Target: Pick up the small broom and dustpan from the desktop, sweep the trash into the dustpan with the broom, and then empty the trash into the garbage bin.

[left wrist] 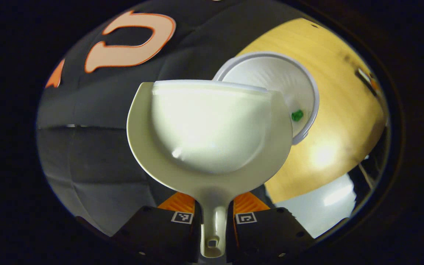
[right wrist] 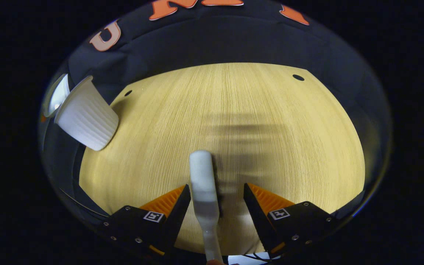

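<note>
- the left gripper is squeezing the thin handle of the dustpan, one finger pressing on each side, so the pan is not slipping.
- the dustpan is being held up in the air with its open front edge at 12 o'clock, tipped toward the garbage bin, a white ribbed cup with a round rim.
- in the left gripper view the bin is sitting just behind the pan at about 1 o'clock, and the pan's front edge is reaching over its rim. i think that is so the trash can slide straight in.
- a little green bit of trash is lying inside the bin at about 3 o'clock. the pan itself is looking empty, so the dumping seems nearly done or done.
- the right gripper is standing spread wide, with gaps showing beside the small broom, so it is not pinching it.
- the broom is lying on the wooden desktop between those fingers, its rounded end pointing to 12 o'clock. it looks parked out of the way, since sweeping is not needed now.
- in the right gripper view the bin is showing far off at 10 o'clock, near the desktop's edge, well apart from the broom.
</note>
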`<state>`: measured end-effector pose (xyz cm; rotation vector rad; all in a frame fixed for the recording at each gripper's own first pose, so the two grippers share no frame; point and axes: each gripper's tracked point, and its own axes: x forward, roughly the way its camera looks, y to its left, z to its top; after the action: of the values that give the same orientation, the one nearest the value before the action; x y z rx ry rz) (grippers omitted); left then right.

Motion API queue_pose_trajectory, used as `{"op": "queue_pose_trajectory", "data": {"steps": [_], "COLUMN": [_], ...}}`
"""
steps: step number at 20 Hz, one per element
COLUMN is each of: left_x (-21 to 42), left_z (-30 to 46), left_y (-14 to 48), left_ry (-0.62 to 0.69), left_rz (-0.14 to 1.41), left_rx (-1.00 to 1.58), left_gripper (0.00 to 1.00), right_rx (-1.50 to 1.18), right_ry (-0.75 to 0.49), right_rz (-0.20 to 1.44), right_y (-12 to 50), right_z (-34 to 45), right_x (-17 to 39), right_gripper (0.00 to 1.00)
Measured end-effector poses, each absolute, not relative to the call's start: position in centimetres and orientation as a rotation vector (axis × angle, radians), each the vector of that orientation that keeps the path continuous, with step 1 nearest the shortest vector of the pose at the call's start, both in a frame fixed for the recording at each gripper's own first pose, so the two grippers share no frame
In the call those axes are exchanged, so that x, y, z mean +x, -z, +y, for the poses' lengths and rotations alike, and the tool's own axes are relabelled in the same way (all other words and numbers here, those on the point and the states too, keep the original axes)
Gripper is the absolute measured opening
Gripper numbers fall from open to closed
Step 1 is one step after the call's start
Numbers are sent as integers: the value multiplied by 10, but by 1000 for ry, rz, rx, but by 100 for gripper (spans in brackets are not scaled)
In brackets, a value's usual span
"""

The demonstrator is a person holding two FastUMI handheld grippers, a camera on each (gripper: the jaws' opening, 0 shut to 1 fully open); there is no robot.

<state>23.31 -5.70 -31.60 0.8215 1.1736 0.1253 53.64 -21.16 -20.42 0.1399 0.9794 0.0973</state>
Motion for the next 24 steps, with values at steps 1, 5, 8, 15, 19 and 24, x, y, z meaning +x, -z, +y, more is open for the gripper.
{"op": "queue_pose_trajectory", "data": {"steps": [1, 5, 8, 15, 19, 24], "left_x": [234, 256, 290, 303, 330, 308], "left_z": [-71, -139, -209, -375, -429, -453], "left_y": [323, 354, 366, 409, 475, 564], "left_ry": [-129, -106, -19, 216, 232, 184], "left_rz": [1160, 1084, 1004, 939, 1001, 1164], "left_rx": [731, 396, 141, -52, -89, -89], "left_gripper": [28, 28, 27, 28, 28, 28], "right_rx": [155, 91, 50, 37, 51, 16], "right_ry": [-97, -105, -119, -135, -129, -121], "right_rz": [957, 877, 821, 753, 718, 701], "right_y": [197, 177, 159, 136, 128, 126], "right_z": [-209, -213, -212, -212, -217, -230], "right_x": [541, 548, 551, 550, 553, 554], "right_gripper": [89, 88, 88, 90, 91, 92]}}
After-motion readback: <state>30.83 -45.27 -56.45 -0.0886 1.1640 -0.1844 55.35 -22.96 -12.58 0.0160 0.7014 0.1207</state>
